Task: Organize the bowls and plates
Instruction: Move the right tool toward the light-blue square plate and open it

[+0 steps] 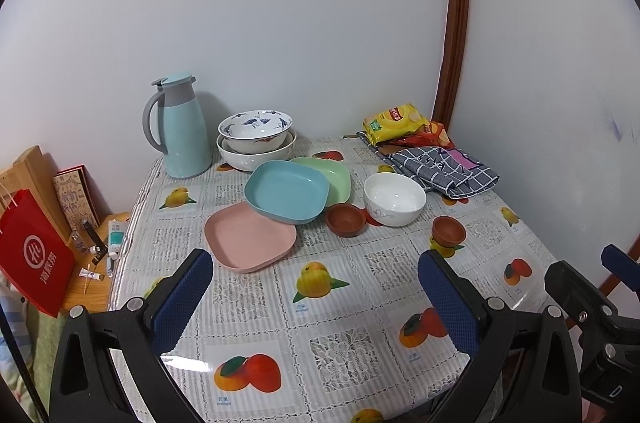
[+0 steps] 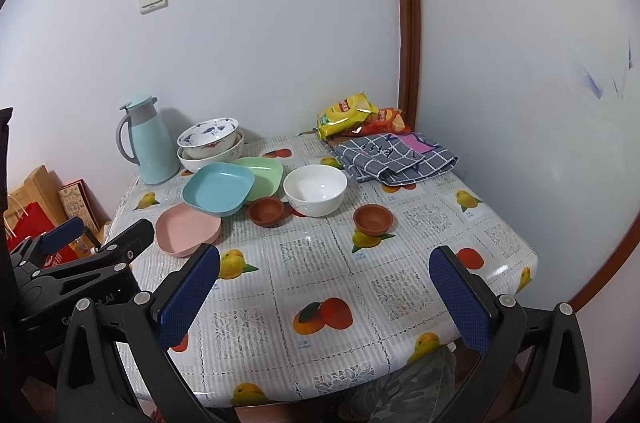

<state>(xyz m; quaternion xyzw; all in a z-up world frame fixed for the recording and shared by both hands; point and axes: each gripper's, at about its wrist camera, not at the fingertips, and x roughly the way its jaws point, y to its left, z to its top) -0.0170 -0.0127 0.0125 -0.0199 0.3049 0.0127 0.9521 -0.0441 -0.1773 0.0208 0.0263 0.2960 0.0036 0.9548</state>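
Observation:
On the fruit-print table (image 1: pixel 340 307) lie a pink plate (image 1: pixel 250 243), a blue plate (image 1: pixel 286 191) tilted over it, and a green plate (image 1: pixel 330 175) behind. A white bowl (image 1: pixel 394 199) and two small brown bowls (image 1: pixel 346 219) (image 1: pixel 448 229) sit to the right. Two patterned bowls (image 1: pixel 256 135) are stacked at the back. My left gripper (image 1: pixel 316 277) is open and empty above the table's near part. My right gripper (image 2: pixel 326 281) is open and empty; the same dishes show there: pink plate (image 2: pixel 188 229), blue plate (image 2: pixel 218 193), white bowl (image 2: pixel 316 189).
A light-blue thermos jug (image 1: pixel 182 131) stands at the back left. Snack bags (image 1: pixel 396 121) and a checked cloth (image 1: pixel 444 171) lie at the back right by the wall. A red bag (image 1: pixel 34 255) and small items sit on a low wooden stand left of the table.

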